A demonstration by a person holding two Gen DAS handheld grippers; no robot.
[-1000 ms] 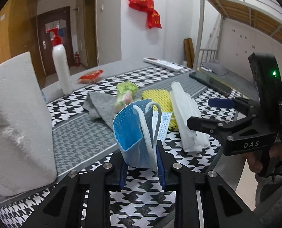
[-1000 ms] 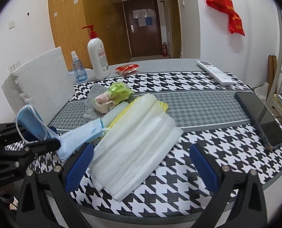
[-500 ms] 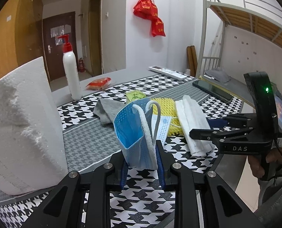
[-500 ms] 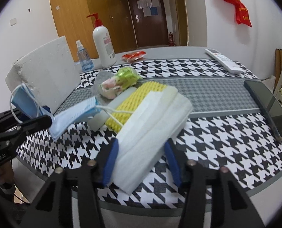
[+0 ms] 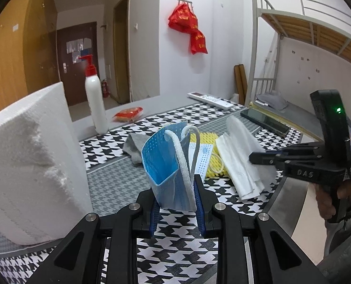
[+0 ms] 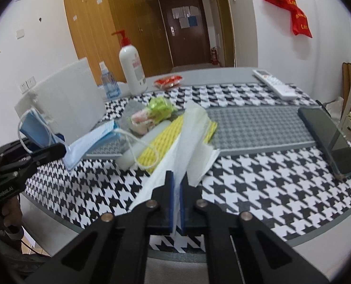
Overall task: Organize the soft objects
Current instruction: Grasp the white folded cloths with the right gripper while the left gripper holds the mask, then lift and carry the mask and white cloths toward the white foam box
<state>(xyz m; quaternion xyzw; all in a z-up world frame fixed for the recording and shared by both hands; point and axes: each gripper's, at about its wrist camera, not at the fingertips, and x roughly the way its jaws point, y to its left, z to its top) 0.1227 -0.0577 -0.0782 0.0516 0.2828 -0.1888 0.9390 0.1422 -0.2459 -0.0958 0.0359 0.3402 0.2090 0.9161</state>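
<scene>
The folded white tissue stack (image 6: 187, 142) is now pinched at its near end by my right gripper (image 6: 175, 203); a second ago those jaws stood spread either side of it, and they have just been closing until the blue pads press flat on the paper. Its near corner is tenting up off the houndstooth tablecloth (image 6: 258, 189) while the far end lies on the yellow mesh pad (image 6: 166, 137), so I judge the pick is made but the lift is not yet done. My left gripper (image 5: 176, 203) is clamped on the blue face mask (image 5: 166, 163), held upright above the cloth just as it was. A second mask (image 6: 92, 142) lies beside the yellow pad, its ear loop trailing across it; that loop could snag when I raise the tissues.
</scene>
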